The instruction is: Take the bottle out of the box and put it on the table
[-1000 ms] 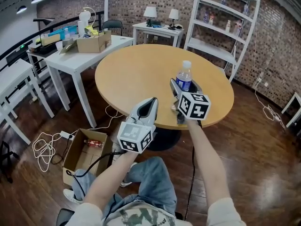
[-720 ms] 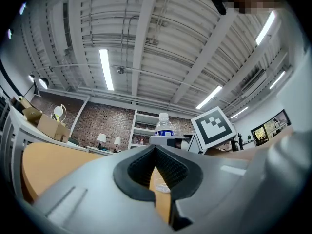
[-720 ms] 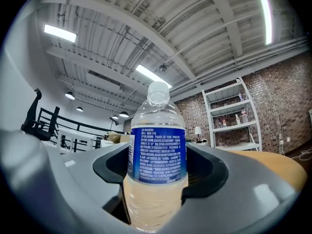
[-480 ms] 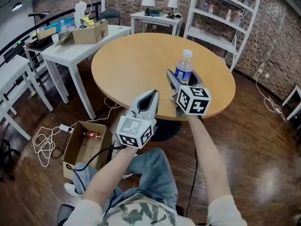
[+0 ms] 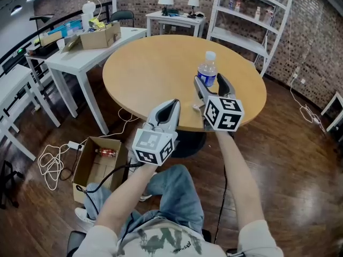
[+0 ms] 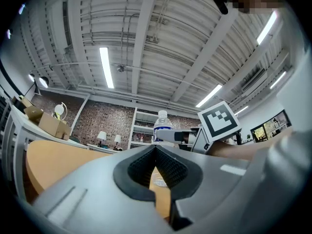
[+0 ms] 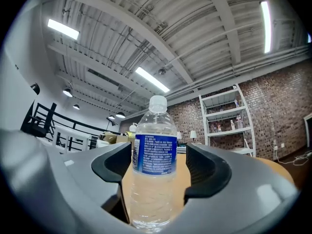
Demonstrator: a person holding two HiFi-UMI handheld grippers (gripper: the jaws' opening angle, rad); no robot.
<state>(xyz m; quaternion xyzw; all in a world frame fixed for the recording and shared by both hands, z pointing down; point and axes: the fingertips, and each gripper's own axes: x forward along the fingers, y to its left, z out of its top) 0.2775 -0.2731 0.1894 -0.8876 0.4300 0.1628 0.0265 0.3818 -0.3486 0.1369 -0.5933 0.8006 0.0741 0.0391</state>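
Note:
A clear water bottle (image 5: 207,71) with a blue label and white cap stands upright on the round wooden table (image 5: 150,68), near its right front edge. My right gripper (image 5: 210,82) has the bottle (image 7: 153,169) between its jaws. The dark pads (image 7: 207,167) stand clear of it on both sides, and the jaws are closing slightly. My left gripper (image 5: 173,104) hovers shut and empty in front of the table's near edge, left of the right one. In the left gripper view the bottle (image 6: 162,126) shows past its closed tips (image 6: 156,150). An open cardboard box (image 5: 88,170) sits on the floor at lower left.
A small reddish object (image 5: 107,153) lies in the floor box, with white cables (image 5: 51,167) beside it. White tables (image 5: 80,55) with a cardboard box (image 5: 99,36) stand at left, and a white shelf unit (image 5: 252,20) at back right. The table's pedestal (image 5: 185,143) is below my grippers.
The right gripper's jaws have spread apart from the bottle, which stays upright on the table. The left gripper has kept its place.

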